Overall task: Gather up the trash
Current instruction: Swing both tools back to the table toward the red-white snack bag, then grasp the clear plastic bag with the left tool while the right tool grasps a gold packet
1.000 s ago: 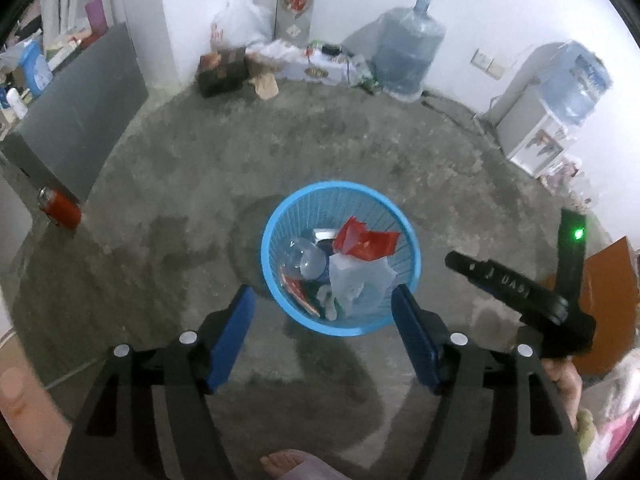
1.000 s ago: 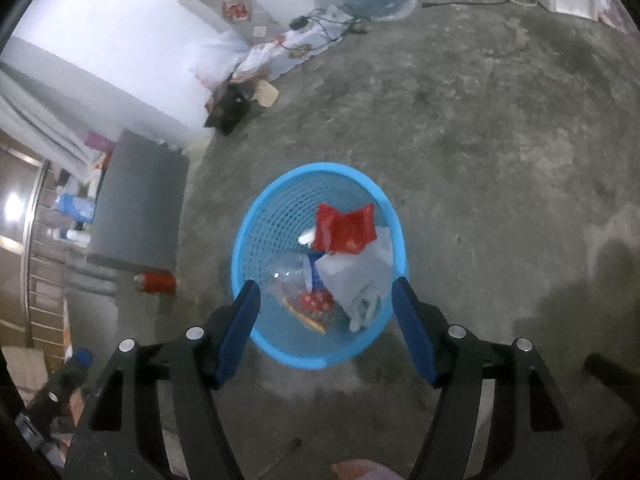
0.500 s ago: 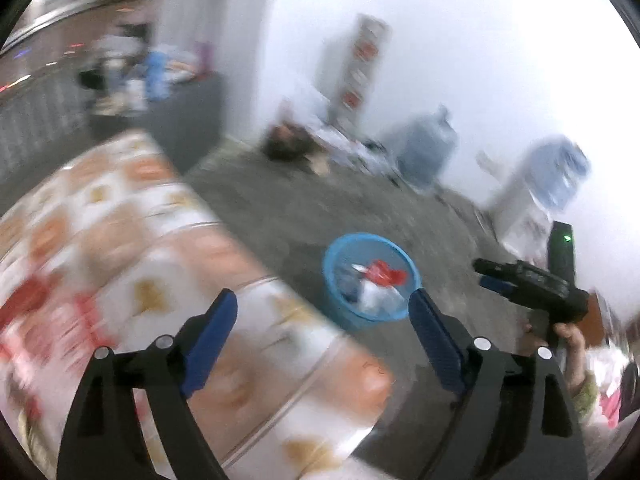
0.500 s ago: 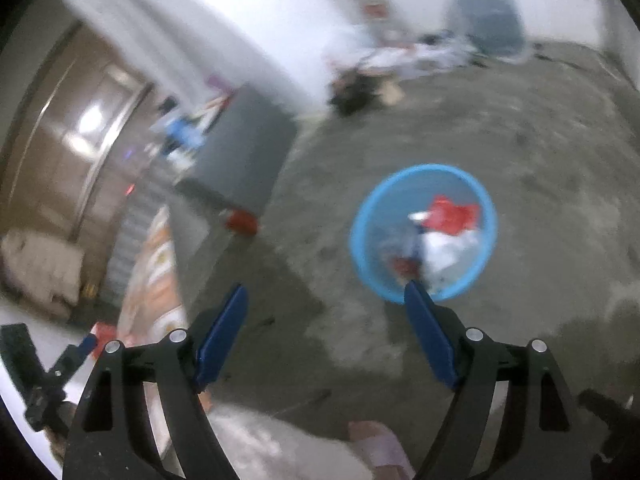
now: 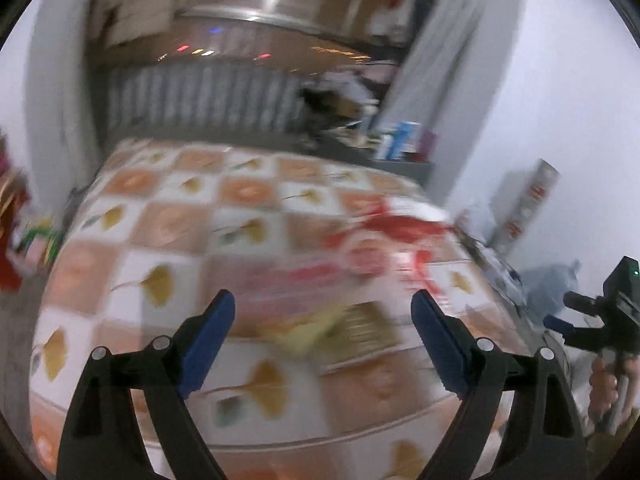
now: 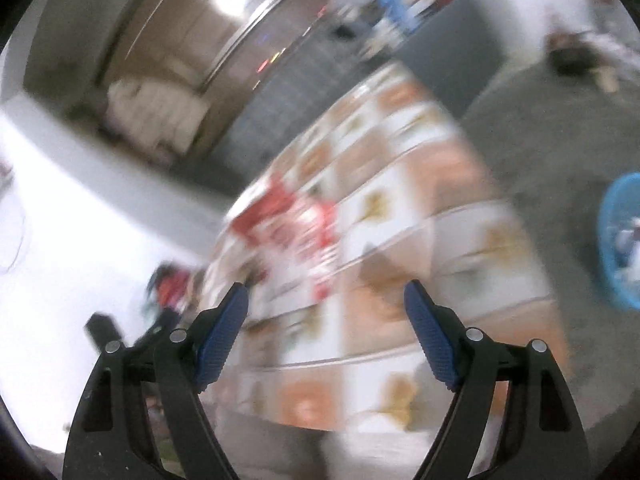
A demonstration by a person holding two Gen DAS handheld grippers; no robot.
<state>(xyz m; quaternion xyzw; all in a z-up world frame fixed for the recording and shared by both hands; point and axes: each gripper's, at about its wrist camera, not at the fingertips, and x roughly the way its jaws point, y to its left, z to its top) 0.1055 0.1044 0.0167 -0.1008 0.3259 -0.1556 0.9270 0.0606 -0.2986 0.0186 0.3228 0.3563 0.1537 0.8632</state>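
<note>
Red and white wrappers (image 5: pixel 400 240) lie blurred on a table (image 5: pixel 168 220) covered with an orange and white leaf-patterned cloth. A yellow-green piece (image 5: pixel 312 330) lies nearer, just ahead of my left gripper (image 5: pixel 322 308), which is open and holds nothing. In the right wrist view the same red and white wrappers (image 6: pixel 292 220) lie ahead of my right gripper (image 6: pixel 326 294), also open with nothing in it. The blue mesh basket (image 6: pixel 624 240) with trash in it stands on the floor at the right edge.
The table (image 6: pixel 460 208) ends at a grey concrete floor (image 6: pixel 540 140). A dark cabinet (image 6: pixel 452 36) with clutter on top stands behind, by a white wall. In the left wrist view a hand holds the right gripper (image 5: pixel 568 312) at the far right.
Both views have swung away from the blue basket on the floor and up to the patterned table. Both pairs of jaws stand a little wider than before.
</note>
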